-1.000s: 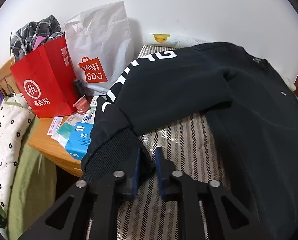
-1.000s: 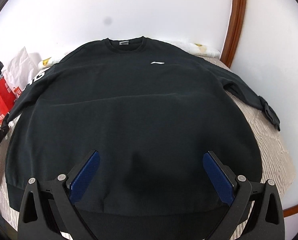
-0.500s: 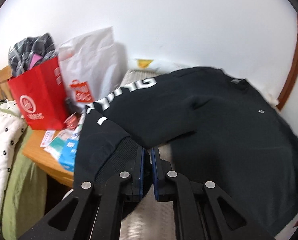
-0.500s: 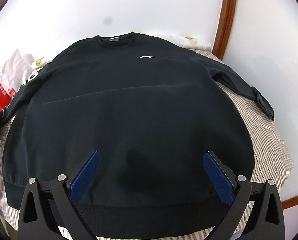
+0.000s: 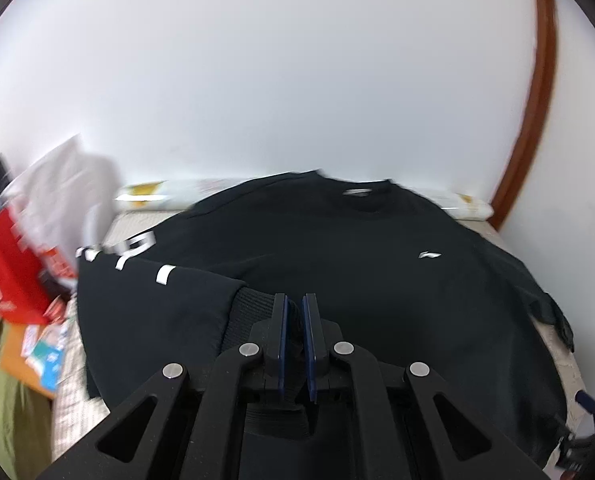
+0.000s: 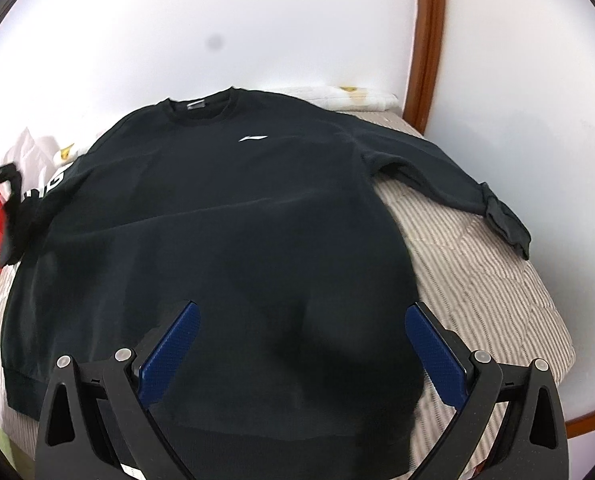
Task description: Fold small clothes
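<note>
The black sweatshirt point(image 6: 225, 232) lies face-up on the striped bed point(image 6: 477, 280), its ribbed cuff point(image 5: 253, 316) pinched in the left claw point(image 5: 293, 312) — likely to fold that sleeve across the chest — while the right claw point(image 6: 301, 336) hovers spread wide above the hem.

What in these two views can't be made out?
- Lettering on the sweatshirt sleeve: motion-blurred in the left wrist view; mostly cut off by the sleeve's fold in the right.
- Red bag print: blurred, cropped at the left edge.
- Sweatshirt hem: hidden behind the open right hand-held gripper.
- Sleeve cuff: partly covered by the left hand-held gripper.
</note>
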The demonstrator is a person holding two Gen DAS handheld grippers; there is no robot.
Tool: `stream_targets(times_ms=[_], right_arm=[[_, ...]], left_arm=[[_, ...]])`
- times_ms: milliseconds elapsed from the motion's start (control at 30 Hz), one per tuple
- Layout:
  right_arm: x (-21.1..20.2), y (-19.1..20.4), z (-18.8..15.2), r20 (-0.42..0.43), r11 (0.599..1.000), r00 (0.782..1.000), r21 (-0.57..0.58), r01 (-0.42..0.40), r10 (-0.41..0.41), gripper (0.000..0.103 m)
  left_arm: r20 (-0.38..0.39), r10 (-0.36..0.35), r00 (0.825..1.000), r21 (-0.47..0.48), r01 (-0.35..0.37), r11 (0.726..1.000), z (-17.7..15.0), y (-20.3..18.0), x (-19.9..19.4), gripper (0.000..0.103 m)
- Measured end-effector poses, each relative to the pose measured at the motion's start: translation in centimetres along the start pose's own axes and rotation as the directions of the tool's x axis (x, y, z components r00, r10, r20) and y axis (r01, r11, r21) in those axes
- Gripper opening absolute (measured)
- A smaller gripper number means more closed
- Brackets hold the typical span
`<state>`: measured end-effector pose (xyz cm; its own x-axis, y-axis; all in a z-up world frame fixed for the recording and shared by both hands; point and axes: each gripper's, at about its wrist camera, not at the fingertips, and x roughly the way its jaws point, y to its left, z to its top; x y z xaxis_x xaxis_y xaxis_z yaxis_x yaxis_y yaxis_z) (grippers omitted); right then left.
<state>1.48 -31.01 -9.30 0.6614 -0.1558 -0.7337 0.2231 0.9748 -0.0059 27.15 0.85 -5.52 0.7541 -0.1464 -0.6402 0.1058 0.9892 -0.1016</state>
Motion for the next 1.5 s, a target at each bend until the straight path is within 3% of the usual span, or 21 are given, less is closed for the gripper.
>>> stream_targets(times_ms=[233, 533, 633, 700, 767, 833, 900, 1033, 1233, 1333, 1367, 1433, 1467, 1500], right_arm=[[1.8, -3.8, -0.3, -0.023, 0.999, 1.0, 0.041, 0.004, -0.004, 0.101], [3.6, -4.8, 0.1, -0.047, 0.998, 0.999, 0.062, -0.015, 0.018, 0.101], [3.8, -3.9, 0.7, -0.043, 0.998, 0.998, 0.049, -0.038, 0.04, 0.101], [3.9, -2.9, 1.2, -0.039, 0.998, 0.998, 0.032, -0.055, 0.056, 0.101], [4.1, -1.3, 2.1, -0.029, 0.997, 0.996, -0.001, -0.08, 0.08, 0.101], [4.3, 0.2, 3.0, -0.021, 0.994, 0.994, -0.028, -0.105, 0.105, 0.101], [4.7, 1.8, 4.1, -0.018, 0.989, 0.99, -0.048, -0.139, 0.139, 0.101], [6.8, 5.0, 6.7, -0.021, 0.976, 0.979, -0.071, -0.204, 0.203, 0.098], [13.1, 7.9, 10.1, -0.107, 0.962, 0.957, -0.024, -0.272, 0.268, 0.08], [16.8, 9.2, 10.8, -0.173, 0.964, 0.95, 0.002, -0.265, 0.261, 0.075], [18.1, 9.7, 10.7, -0.204, 0.966, 0.945, 0.007, -0.258, 0.254, 0.067], [18.4, 10.4, 10.9, -0.162, 0.973, 0.962, -0.025, -0.228, 0.221, 0.059], [18.6, 11.0, 11.1, -0.158, 0.972, 0.963, -0.051, -0.23, 0.22, 0.03], [18.9, 11.8, 11.3, -0.163, 0.969, 0.962, -0.078, -0.233, 0.218, 0.015]], left_arm=[[-0.026, -0.091, 0.996, 0.061, 0.092, 0.994, 1.0, -8.9, 3.5, 0.007], [-0.071, -0.212, 0.975, 0.049, 0.216, 0.975, 1.5, -14.5, 6.8, 0.008], [-0.104, -0.273, 0.956, 0.005, 0.275, 0.961, 1.6, -14.1, 7.0, 0.014], [-0.103, -0.278, 0.955, -0.002, 0.28, 0.96, 1.5, -13.2, 6.2, 0.02], [-0.088, -0.264, 0.96, 0.008, 0.266, 0.964, 1.5, -12.2, 5.5, 0.03], [-0.064, -0.249, 0.966, 0.009, 0.25, 0.968, 1.4, -10.3, 4.3, 0.05], [-0.029, -0.216, 0.976, -0.005, 0.216, 0.976, 1.1, -7.4, 3.0, 0.062], [-0.038, -0.082, 0.996, -0.046, 0.08, 0.996, -1.0, -0.3, 1.5, 0.062], [-0.15, 0.069, 0.986, -0.153, -0.093, 0.984, -6.8, 9.1, 1.7, 0.062], [-0.203, 0.079, 0.976, -0.166, -0.113, 0.98, -9.7, 10.8, 2.3, 0.062], [-0.209, 0.078, 0.975, -0.168, -0.115, 0.979, -10.5, 10.8, 2.4, 0.062], [-0.22, 0.078, 0.972, -0.165, -0.116, 0.979, -11.5, 10.7, 2.9, 0.062], [-0.22, 0.087, 0.972, -0.161, -0.124, 0.979, -11.8, 10.6, 3.1, 0.062], [-0.214, 0.1, 0.972, -0.157, -0.135, 0.978, -12.1, 10.5, 3.2, 0.062]])
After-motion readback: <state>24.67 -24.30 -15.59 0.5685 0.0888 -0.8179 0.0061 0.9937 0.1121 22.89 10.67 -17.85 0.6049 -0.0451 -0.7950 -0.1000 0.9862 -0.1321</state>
